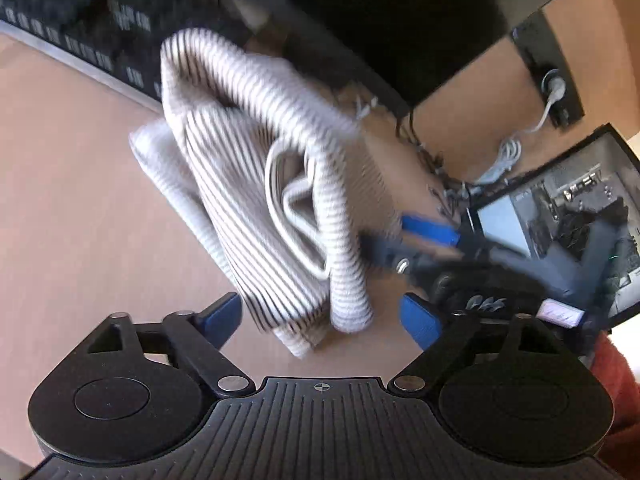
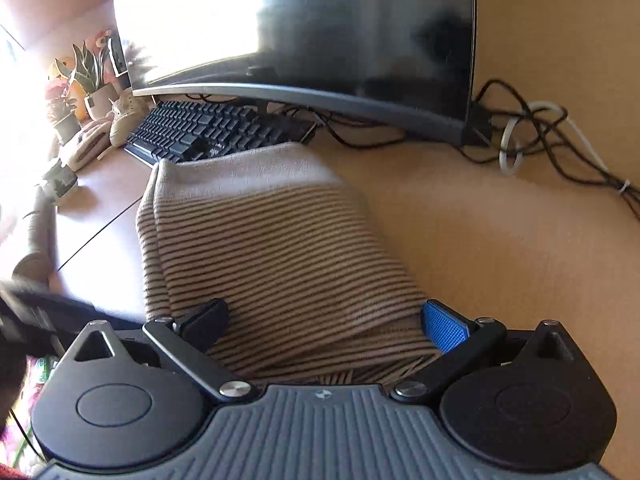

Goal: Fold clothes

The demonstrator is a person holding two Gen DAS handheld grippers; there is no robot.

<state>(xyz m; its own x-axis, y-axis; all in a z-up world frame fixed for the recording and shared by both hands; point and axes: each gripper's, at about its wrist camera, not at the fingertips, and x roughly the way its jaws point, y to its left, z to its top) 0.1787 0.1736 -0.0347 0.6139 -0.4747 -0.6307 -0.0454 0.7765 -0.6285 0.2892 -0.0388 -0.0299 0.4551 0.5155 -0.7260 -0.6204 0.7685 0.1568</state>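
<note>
Item: cream knit sweater with thin dark stripes [image 2: 272, 248], folded bundle on tan wooden counter [image 2: 460, 240], long axis toward keyboard. My right tongs [image 2: 324, 326] straddle its near end, open; left tongs [image 1: 324, 320] open, empty, just short.

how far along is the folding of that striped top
Mostly done, it seems: the beige knit top with thin dark stripes lies on the wooden desk as a compact, layered bundle beside the black keyboard. In hand: nothing is gripped; the left gripper is open just short of the bundle, and the right gripper is open with its fingers straddling the cloth. Left: probably a final tidy, since one rolled edge arches up loosely.
</note>
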